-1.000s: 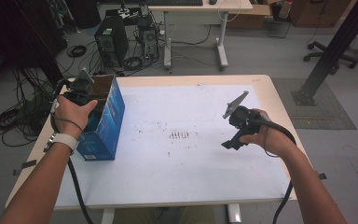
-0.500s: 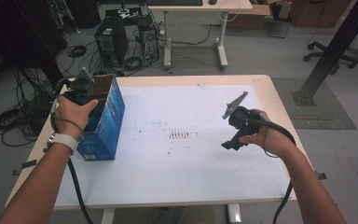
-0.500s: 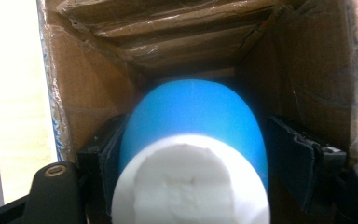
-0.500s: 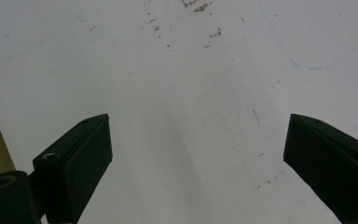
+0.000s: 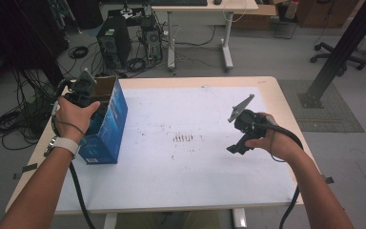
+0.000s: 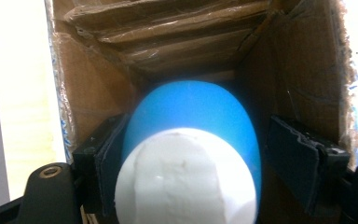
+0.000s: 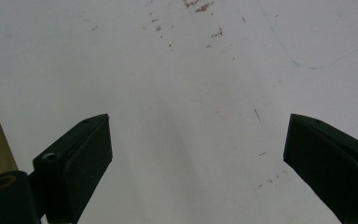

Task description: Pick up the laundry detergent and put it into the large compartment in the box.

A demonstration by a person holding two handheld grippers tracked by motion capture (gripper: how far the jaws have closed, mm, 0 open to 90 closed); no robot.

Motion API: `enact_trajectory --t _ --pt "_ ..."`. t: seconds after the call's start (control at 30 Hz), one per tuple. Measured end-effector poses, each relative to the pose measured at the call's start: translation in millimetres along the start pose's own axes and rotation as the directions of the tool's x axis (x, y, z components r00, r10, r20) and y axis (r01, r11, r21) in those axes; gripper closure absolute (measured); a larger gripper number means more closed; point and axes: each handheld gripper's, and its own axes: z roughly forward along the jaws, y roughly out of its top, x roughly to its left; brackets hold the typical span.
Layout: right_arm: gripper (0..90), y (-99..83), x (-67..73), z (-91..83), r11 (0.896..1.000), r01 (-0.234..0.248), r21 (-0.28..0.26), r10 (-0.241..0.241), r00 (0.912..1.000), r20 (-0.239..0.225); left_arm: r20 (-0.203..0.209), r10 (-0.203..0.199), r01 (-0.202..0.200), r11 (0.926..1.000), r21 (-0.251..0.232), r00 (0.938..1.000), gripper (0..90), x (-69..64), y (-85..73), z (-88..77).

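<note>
My left gripper (image 5: pixel 83 89) points down into the open top of a blue cardboard box (image 5: pixel 108 125) at the table's left edge. In the left gripper view a blue rounded object (image 6: pixel 193 109) with a white end (image 6: pixel 184 179) lies between the jaws inside the box's brown walls (image 6: pixel 98 84). The jaws of my left gripper (image 6: pixel 198 135) have just been opening. The right jaw stands clear of the object, and the left one is close beside it. My right gripper (image 5: pixel 235 146) hovers over the white table top (image 5: pixel 181 181) at the right. It (image 7: pixel 196 135) is open with nothing between its jaws.
The box stands on end near the table's left edge (image 5: pixel 38 148). Small dark marks (image 5: pixel 183 138) dot the middle of the table top. Behind the table are computer towers (image 5: pixel 112 45), cables on the floor and another desk (image 5: pixel 205 9).
</note>
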Motion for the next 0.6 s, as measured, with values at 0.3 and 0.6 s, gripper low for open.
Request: enact_trajectory --t 0.3,0.6 --pt "8.0 -0.4 1.4 -2.4 1.000 0.000 -0.007 0.000 1.0000 0.003 -0.014 0.015 -0.015 0.9999 -0.009 0.9998 20.1 -1.5 0.7 -8.2" --pt "8.0 -2.0 2.6 -3.9 1.000 0.001 -0.011 -0.001 1.0000 0.005 -0.003 0.015 -0.015 0.9997 -0.021 0.9999 19.5 -0.3 -0.8 -13.2"
